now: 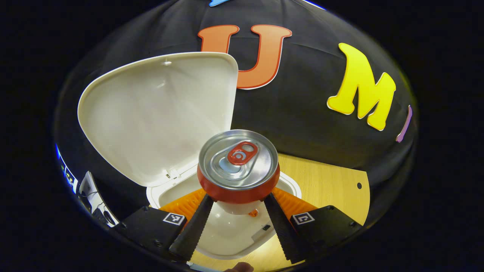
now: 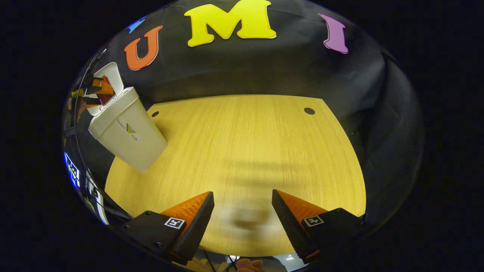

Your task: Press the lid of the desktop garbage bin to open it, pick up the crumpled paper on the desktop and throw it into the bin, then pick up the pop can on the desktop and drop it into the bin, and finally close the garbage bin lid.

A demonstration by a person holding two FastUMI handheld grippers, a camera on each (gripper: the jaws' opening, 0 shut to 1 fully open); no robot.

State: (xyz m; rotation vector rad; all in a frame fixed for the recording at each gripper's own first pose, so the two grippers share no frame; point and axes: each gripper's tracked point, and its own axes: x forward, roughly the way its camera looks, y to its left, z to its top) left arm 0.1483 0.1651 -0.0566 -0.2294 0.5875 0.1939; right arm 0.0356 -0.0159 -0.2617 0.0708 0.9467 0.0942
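Note:
In the left gripper view my left gripper (image 1: 238, 196) is shut on the red pop can (image 1: 238, 166), which stands upright with its silver top and red tab facing the camera. The can hangs right above the open mouth of the white garbage bin (image 1: 227, 234). The bin's lid (image 1: 159, 113) is tipped up behind and to the left of the can. In the right gripper view the same bin (image 2: 126, 130) stands at the table's far left with its lid (image 2: 111, 75) raised, and the left gripper with the can (image 2: 104, 94) hovers over it. My right gripper (image 2: 242, 200) is open above the bare tabletop.
The wooden table (image 2: 245, 151) has two small round holes near its back edge, one (image 2: 309, 111) at the right and one (image 2: 155, 113) beside the bin. Black cloth walls close in behind and to the right of the table.

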